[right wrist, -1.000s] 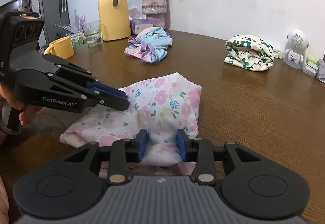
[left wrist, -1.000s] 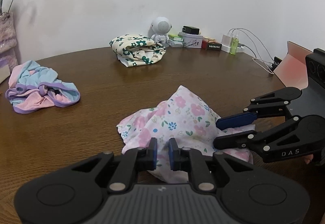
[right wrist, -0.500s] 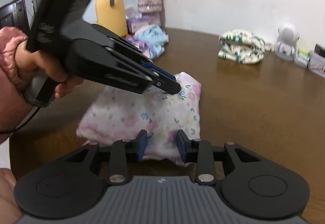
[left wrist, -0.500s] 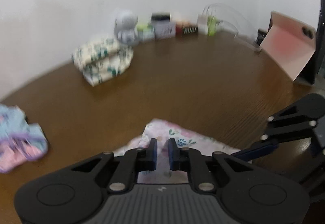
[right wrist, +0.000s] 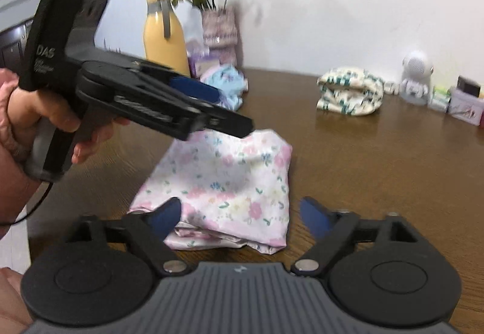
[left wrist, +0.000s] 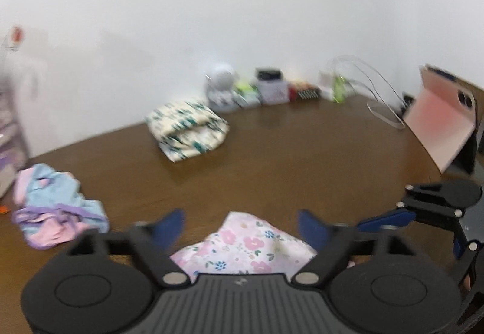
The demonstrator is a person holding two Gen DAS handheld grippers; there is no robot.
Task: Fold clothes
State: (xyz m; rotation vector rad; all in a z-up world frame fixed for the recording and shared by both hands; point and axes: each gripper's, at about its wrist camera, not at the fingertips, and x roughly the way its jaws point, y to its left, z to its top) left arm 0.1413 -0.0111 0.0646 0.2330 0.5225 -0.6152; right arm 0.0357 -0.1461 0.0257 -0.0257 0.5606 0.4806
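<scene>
**Letting go of the folded floral garment**

You are releasing the pink-and-white floral cotton garment (right wrist: 230,179), which is lying folded into a rough rectangle on the round brown wooden table (right wrist: 378,158), just ahead of both tools. Your left tongs (left wrist: 240,226) have just been opening and are now standing spread wide, with the cloth showing below the gap but no pad pressing on it. Your right tongs (right wrist: 239,217) have just been opening too and are likewise standing spread, the garment's near edge lying between the blue pads without being pinched.

To finish this step well, judging from how things lie:
- Keep both tongs spread while you are drawing clear, so no pad is snagging the top layer
- Be lifting away upward, not dragging across the fold; the fabric looks thin and slippery and may slide open
- Check the near edge, where the layers look loosely stacked

The cream cloth with green flowers (right wrist: 351,91) is sitting folded near the wall, while the crumpled pink, blue and purple garment (left wrist: 57,213) looks unfolded, likely your next piece
</scene>
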